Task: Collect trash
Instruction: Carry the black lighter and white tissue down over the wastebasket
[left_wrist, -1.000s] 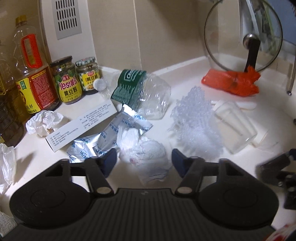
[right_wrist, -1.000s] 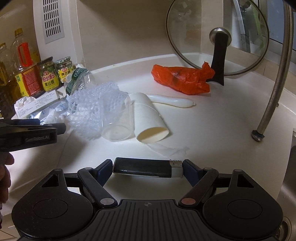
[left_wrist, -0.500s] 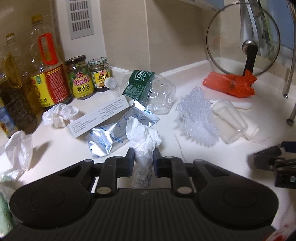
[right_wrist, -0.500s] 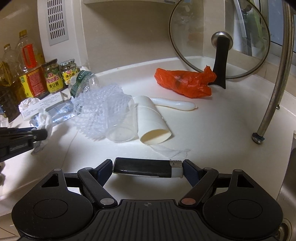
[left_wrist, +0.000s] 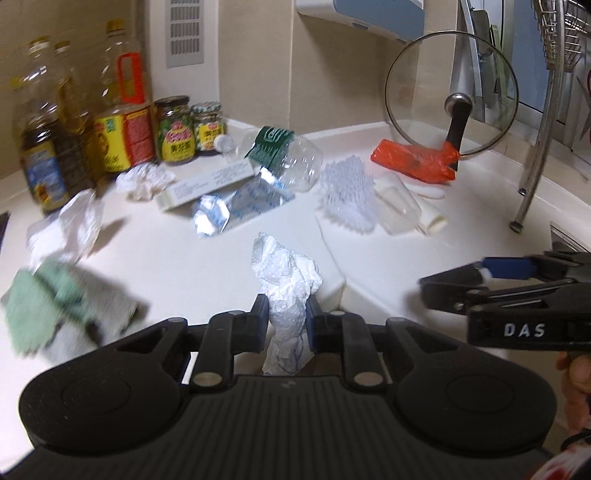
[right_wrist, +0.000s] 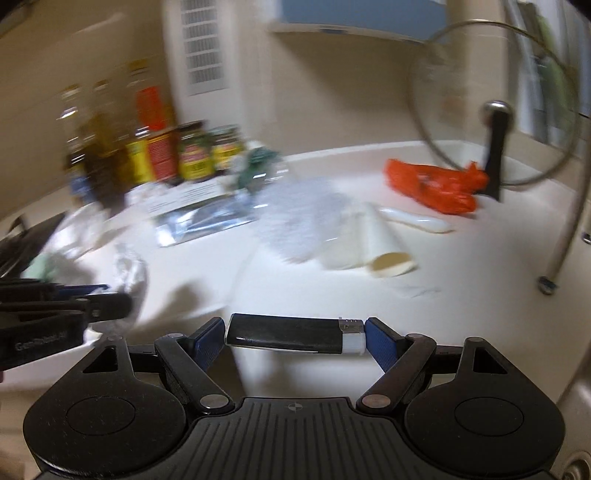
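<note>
1. The left hand-held gripper (left_wrist: 283, 319) is clamped on a crumpled white tissue (left_wrist: 286, 275), held just above the white worktop (left_wrist: 192, 258).
2. The tissue looks feather-light and soft; a pinch at its bunched middle should hold it.
3. The right hand-held gripper (right_wrist: 294, 338) is clamped end to end on a black lighter (right_wrist: 284, 333), hard and probably slippery.
4. More litter lies behind: a crushed bottle (left_wrist: 284, 158), bubble wrap (left_wrist: 349, 192) and an orange bag (left_wrist: 413, 162).

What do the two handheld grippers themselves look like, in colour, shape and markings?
Both are matte black plastic: a ribbed centre plate flanked by two round discs, with silver-riveted linkage arms. The left gripper and right gripper have blue finger pads. White lettering "DAS" marks the right one's side.
</note>
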